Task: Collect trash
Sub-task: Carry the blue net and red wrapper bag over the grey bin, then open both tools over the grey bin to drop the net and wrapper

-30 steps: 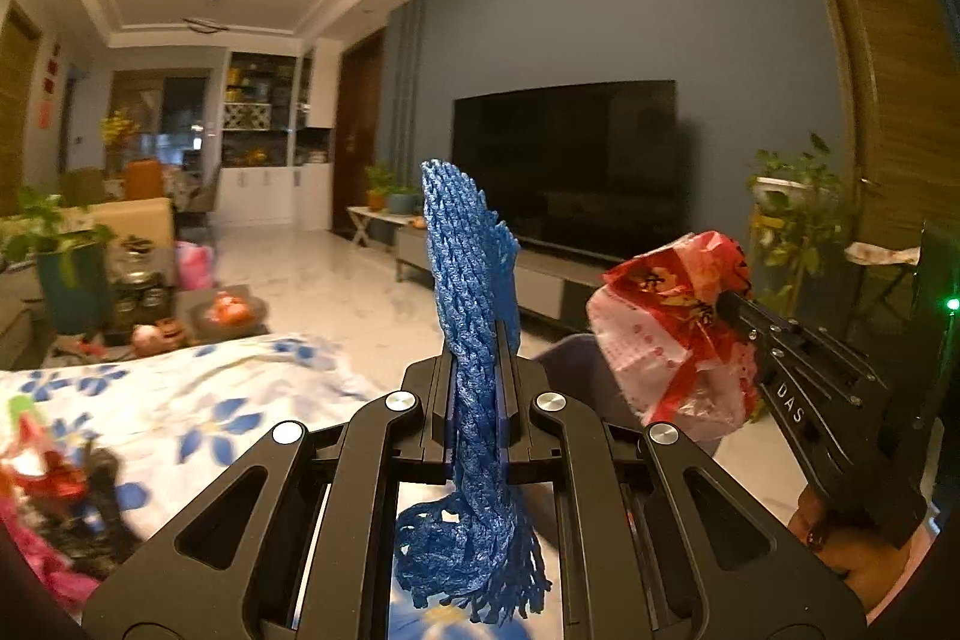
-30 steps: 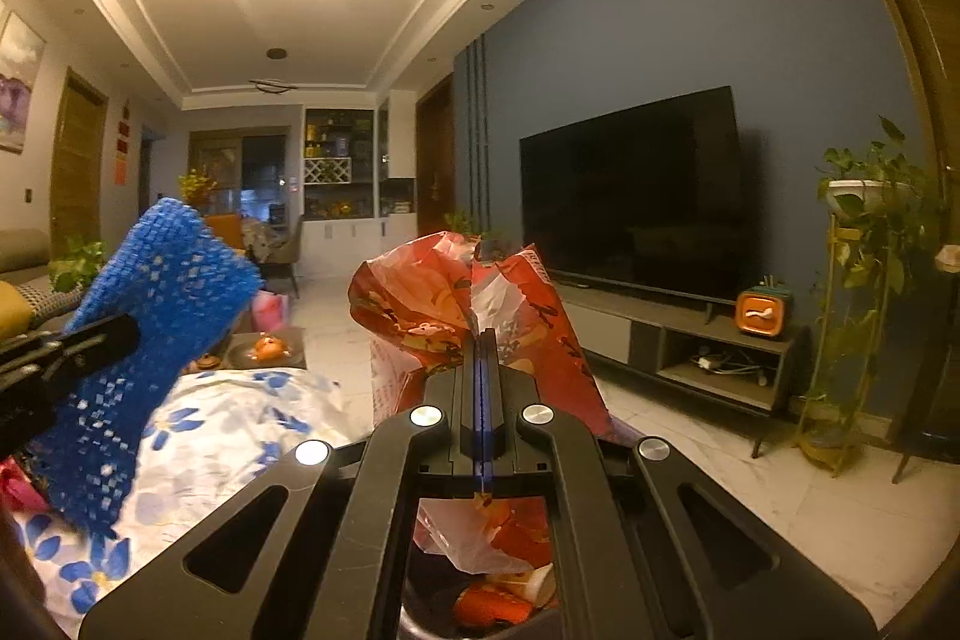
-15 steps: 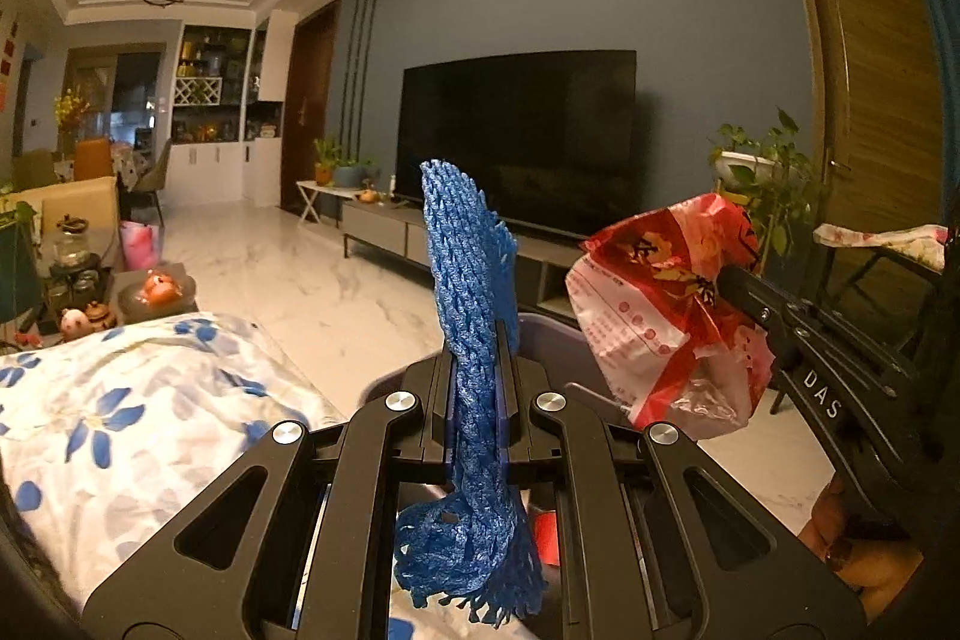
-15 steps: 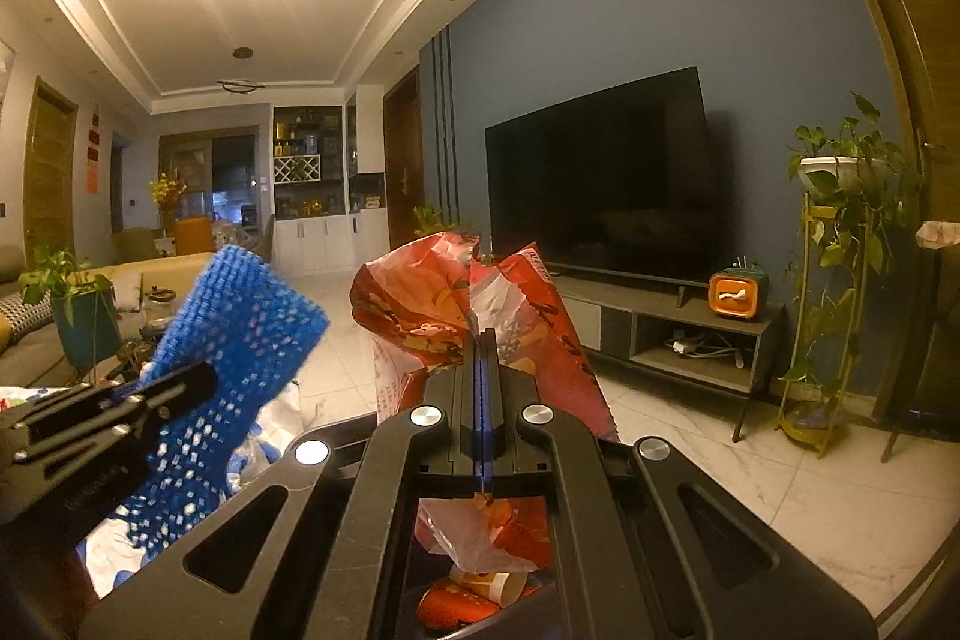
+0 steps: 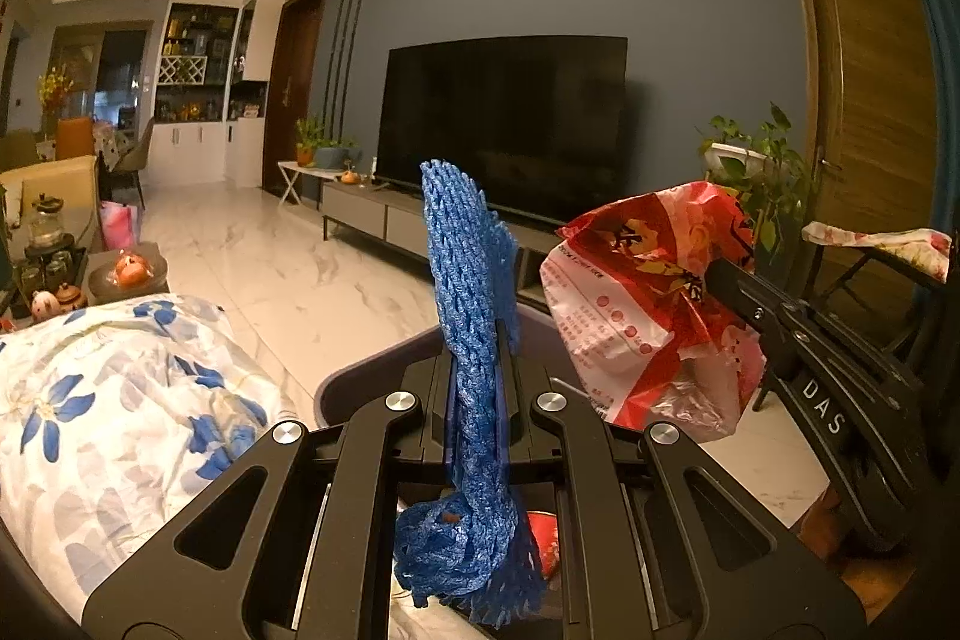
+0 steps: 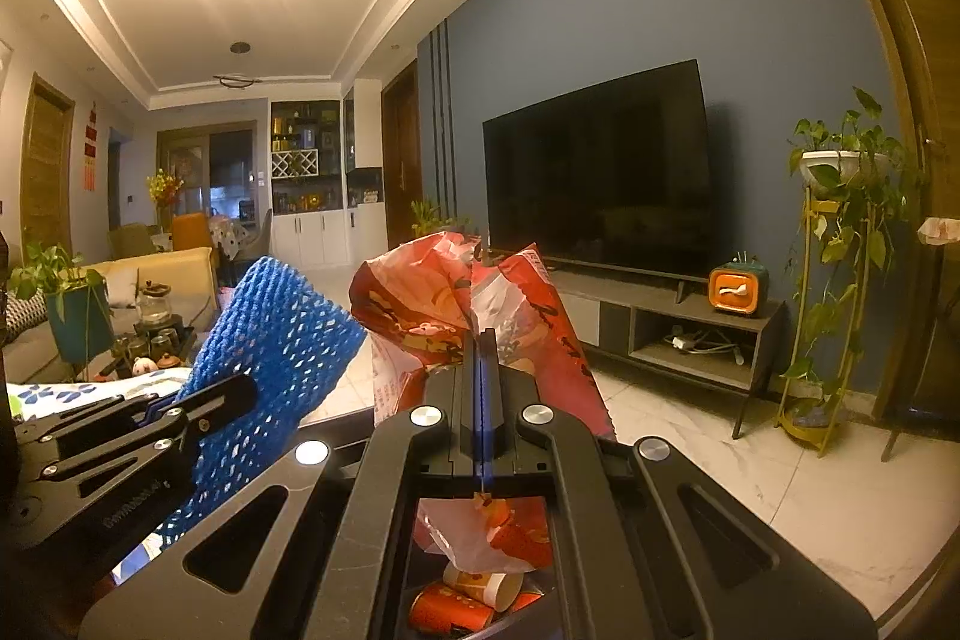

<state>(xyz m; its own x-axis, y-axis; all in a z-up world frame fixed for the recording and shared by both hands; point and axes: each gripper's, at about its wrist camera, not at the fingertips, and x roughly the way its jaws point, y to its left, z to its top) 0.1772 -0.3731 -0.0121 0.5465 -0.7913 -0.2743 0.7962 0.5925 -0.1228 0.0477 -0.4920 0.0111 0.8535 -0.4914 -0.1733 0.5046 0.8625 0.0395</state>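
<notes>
Item one, nearest: we are holding the left gripper (image 5: 477,370) over the bin (image 5: 384,370), whose purple-grey rim is showing just beyond and below the jaws at 6 o'clock. Its jaws are standing nearly closed, pinching the blue foam net (image 5: 468,280) across its waist; the net's long axis is running upright, 12 to 6, with its frayed tail hanging below the jaws.

Item two, at 3 o'clock of the left gripper, close beside but apart: we are holding the right gripper (image 6: 483,346) with its jaws fully closed on the red plastic bag (image 6: 456,298), which is crumpling above and drooping beneath them. Directly under it, at 6 o'clock, paper cups (image 6: 480,589) are lying inside the bin.

Judgement: both pieces of trash are hanging above the bin mouth, the right the more squarely over it; the coming move is turning on a straight drop downward.

Item three, far: a floral cloth (image 5: 120,388) at 9 o'clock, a television (image 6: 600,172) at 1 o'clock.
</notes>
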